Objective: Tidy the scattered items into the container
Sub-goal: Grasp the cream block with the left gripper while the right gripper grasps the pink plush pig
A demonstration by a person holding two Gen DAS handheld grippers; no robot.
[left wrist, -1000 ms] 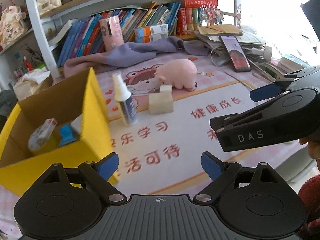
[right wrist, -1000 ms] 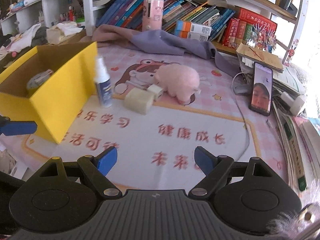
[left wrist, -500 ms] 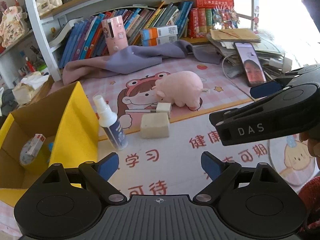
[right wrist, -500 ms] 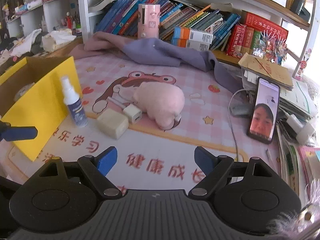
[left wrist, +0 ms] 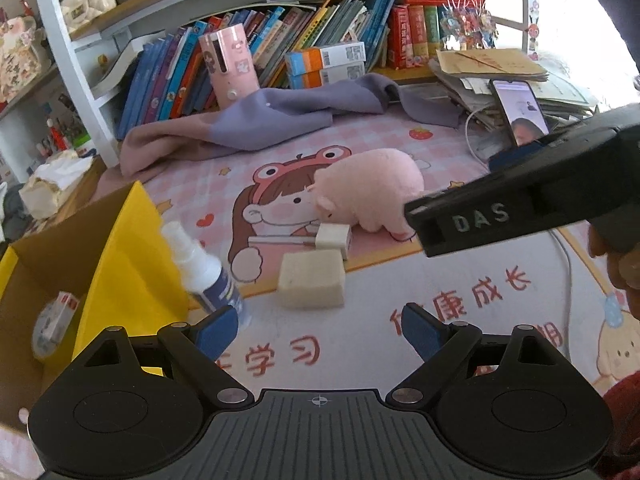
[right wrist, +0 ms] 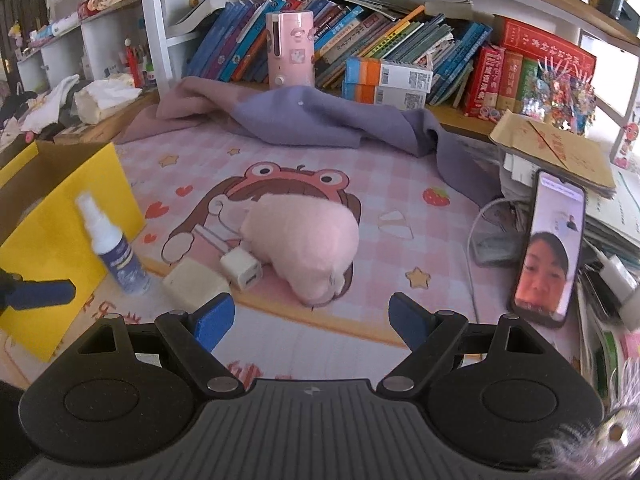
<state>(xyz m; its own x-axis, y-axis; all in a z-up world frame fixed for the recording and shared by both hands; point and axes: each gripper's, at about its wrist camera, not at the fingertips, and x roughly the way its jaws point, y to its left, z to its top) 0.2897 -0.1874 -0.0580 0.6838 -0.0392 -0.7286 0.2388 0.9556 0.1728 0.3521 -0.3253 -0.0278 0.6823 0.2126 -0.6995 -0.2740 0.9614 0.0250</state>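
A pink plush pig (left wrist: 370,192) (right wrist: 308,248) lies mid-mat. In front of it sit a white charger cube (left wrist: 333,237) (right wrist: 241,270) and a cream block (left wrist: 312,278) (right wrist: 195,283). A white-and-blue spray bottle (left wrist: 204,268) (right wrist: 112,248) stands beside the yellow cardboard box (left wrist: 128,248) (right wrist: 60,216), which holds a small carton (left wrist: 58,316). My left gripper (left wrist: 320,332) is open and empty, just short of the block and bottle. My right gripper (right wrist: 310,322) is open and empty, close in front of the pig; its body (left wrist: 520,204) crosses the left wrist view.
A purple cloth (right wrist: 320,120) lies along the mat's back edge, under a shelf of books with a pink canister (right wrist: 290,50). At the right a phone (right wrist: 550,248) leans on stacked papers, with a white cable (right wrist: 476,232) beside it. A tissue pack (left wrist: 56,184) sits far left.
Both grippers have moved forward over the mat, so the pig, block and charger are nearer. The yellow box has slid toward the left edge of both views. Both stay open.
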